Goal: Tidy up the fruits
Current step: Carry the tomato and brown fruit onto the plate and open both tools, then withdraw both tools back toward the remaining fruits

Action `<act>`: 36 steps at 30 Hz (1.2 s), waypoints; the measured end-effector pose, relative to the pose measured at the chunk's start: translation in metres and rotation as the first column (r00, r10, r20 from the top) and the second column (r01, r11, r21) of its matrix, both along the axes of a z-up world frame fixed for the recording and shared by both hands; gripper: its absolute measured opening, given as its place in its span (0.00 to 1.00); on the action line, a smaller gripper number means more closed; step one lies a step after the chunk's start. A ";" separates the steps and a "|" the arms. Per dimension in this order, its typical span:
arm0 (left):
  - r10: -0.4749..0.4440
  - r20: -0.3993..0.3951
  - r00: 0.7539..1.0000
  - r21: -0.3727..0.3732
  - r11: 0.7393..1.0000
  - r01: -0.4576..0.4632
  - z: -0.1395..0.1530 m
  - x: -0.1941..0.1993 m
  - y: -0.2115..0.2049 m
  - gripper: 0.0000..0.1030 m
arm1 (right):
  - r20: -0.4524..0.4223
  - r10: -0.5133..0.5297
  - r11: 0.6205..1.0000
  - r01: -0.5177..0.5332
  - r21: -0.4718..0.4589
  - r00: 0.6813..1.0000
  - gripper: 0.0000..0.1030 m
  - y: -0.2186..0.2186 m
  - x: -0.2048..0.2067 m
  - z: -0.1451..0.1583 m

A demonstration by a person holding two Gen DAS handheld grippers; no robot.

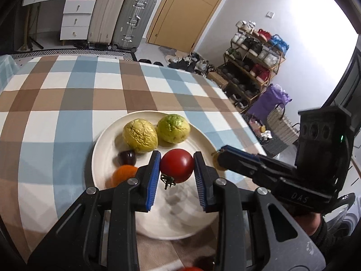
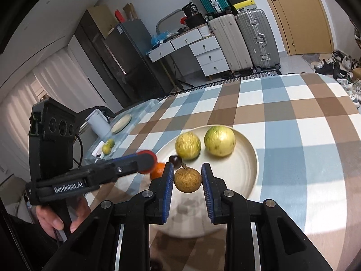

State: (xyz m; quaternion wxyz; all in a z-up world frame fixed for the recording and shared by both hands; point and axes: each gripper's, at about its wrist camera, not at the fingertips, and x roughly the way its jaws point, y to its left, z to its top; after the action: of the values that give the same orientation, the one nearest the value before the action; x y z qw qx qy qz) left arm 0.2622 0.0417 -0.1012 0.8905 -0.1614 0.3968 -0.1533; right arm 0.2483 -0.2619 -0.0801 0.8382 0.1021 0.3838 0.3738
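On the plate point(image 1: 99, 144) we already see two yellow-green fruits point(image 1: 140, 139), a dark cherry point(image 1: 126, 157) and a small orange point(image 1: 124, 174). Our left tongs point(image 1: 177, 169) are clenched on a red tomato point(image 1: 177, 165) above the plate, and our right tongs point(image 2: 187, 179) are clenched on a round brown fruit point(image 2: 187, 179). We judge these two must still be set down. More fruit shows blurred at the near table point(image 1: 67, 94) edge.

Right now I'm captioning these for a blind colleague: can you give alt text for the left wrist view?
The left gripper holds a red tomato between its blue fingers above a cream plate on a checked tablecloth. The plate holds two yellow-green fruits, a dark fruit and an orange one; the right gripper reaches in from the right.
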 end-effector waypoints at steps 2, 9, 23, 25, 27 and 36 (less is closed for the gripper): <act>-0.003 -0.012 1.000 0.022 1.000 0.003 -0.007 0.008 -0.002 0.26 | -0.023 0.000 1.000 0.000 0.008 1.000 0.25 0.005 0.011 -0.004; -0.034 -0.040 0.999 0.056 0.998 0.036 -0.031 0.023 -0.004 0.26 | -0.077 -0.004 1.000 0.005 0.009 0.997 0.25 0.024 0.040 -0.017; -0.032 -0.027 0.999 0.082 0.996 0.034 -0.036 0.034 -0.007 0.27 | -0.070 0.005 1.000 -0.006 -0.020 0.998 0.50 0.048 0.051 -0.021; -0.027 -0.022 0.999 0.083 0.996 0.029 -0.032 0.029 -0.007 0.29 | -0.061 -0.012 1.000 0.011 -0.008 0.998 0.50 0.042 0.048 -0.017; -0.020 -0.012 1.000 0.084 0.996 0.021 -0.027 0.024 -0.007 0.32 | -0.061 -0.025 1.000 0.026 0.010 0.998 0.51 0.036 0.046 -0.012; -0.007 0.052 0.999 0.133 0.991 0.000 0.007 -0.023 -0.010 0.43 | -0.019 -0.094 0.995 0.095 0.042 0.995 0.69 -0.002 0.010 0.013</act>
State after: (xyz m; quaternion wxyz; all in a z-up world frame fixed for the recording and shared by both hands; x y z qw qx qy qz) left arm 0.2391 0.0318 -0.0940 0.9092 -0.0970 0.3828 -0.1321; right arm 0.2582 -0.2637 -0.0667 0.8491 0.1412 0.3779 0.3410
